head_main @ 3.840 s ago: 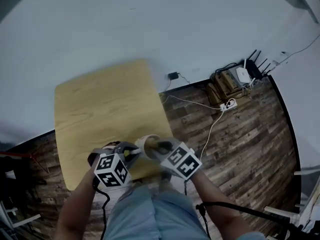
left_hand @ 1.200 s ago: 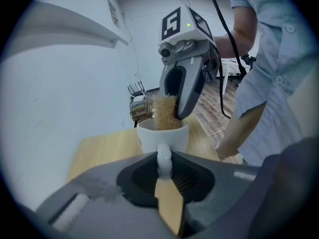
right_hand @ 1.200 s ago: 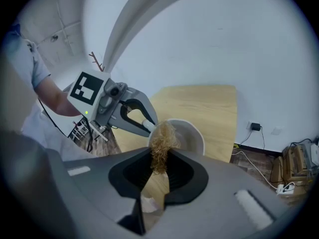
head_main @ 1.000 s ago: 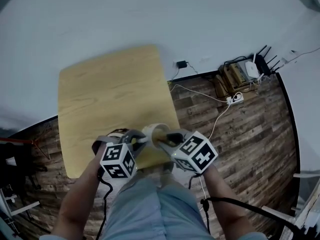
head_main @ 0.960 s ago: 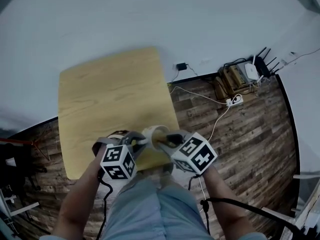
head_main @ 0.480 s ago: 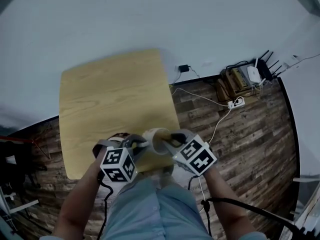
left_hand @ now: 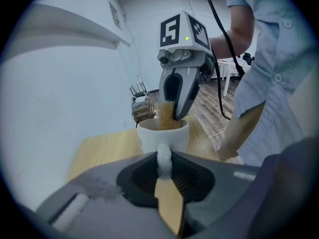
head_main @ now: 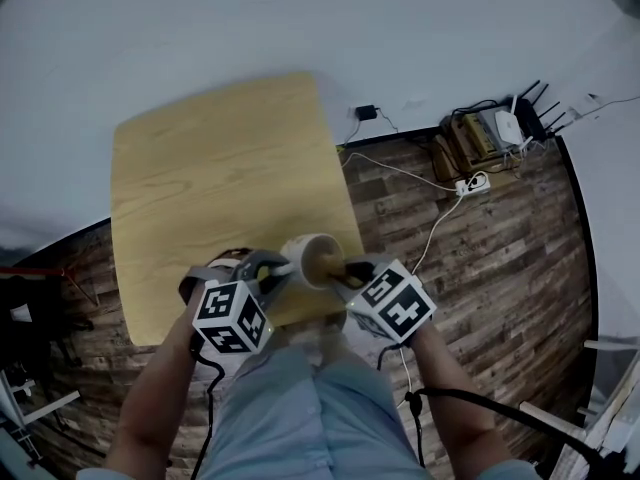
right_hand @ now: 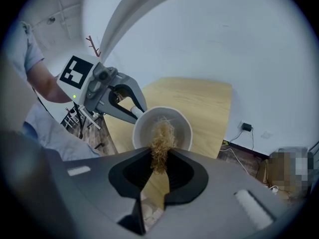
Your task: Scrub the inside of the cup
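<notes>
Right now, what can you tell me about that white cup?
A plain white cup, ceramic by the look, with one loop handle. The left gripper is clamped on that handle, holding the cup over the near edge of the wooden table. Its mouth faces the right gripper, whose tan fibrous scrubber reaches inside.

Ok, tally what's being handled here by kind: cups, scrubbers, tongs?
cup: 1
fibre scrubber: 1
tongs: 2 (left tongs, right tongs)
Total: 4
</notes>
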Demonstrator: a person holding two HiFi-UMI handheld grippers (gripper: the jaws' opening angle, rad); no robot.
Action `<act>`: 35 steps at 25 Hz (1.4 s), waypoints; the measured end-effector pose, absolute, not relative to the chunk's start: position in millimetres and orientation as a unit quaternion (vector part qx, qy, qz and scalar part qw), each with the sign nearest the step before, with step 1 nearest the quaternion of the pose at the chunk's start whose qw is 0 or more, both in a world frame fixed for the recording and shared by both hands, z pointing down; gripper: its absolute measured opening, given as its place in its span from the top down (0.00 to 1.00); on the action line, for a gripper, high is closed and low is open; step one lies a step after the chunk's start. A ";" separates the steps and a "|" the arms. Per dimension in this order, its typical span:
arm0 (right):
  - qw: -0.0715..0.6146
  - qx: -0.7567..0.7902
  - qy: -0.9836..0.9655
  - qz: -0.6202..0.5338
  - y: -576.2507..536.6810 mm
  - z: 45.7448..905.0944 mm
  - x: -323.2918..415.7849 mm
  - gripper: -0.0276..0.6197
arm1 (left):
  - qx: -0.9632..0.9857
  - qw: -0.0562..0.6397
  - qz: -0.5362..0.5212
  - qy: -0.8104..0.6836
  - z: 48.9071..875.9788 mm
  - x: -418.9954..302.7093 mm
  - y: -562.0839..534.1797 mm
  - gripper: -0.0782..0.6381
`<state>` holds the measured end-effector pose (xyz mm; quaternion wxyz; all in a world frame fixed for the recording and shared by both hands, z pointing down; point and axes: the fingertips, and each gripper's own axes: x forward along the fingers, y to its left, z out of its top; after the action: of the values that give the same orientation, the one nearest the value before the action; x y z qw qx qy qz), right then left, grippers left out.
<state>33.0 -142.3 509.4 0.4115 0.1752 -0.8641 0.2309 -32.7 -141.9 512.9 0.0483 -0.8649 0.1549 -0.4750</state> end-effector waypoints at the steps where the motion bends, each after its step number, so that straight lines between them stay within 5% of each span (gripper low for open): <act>1: 0.406 0.174 -0.863 0.243 -140.6 508.3 31.3 0.86 | -0.865 0.048 -0.474 0.156 513.0 -33.0 -142.3 0.79; 12: 0.319 0.176 -0.869 0.334 -132.8 489.8 10.0 0.86 | -0.871 0.050 -0.462 0.160 514.5 -33.6 -141.8 0.79; 35: 0.205 0.282 -0.904 0.246 -175.5 394.4 19.5 0.85 | -0.907 -0.022 -0.361 0.214 528.1 -51.8 -135.5 0.79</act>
<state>19.5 -175.5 394.4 0.2048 0.2823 -0.9044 0.2457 -51.8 -135.5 528.1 -0.0218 -0.9072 0.2144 -0.3613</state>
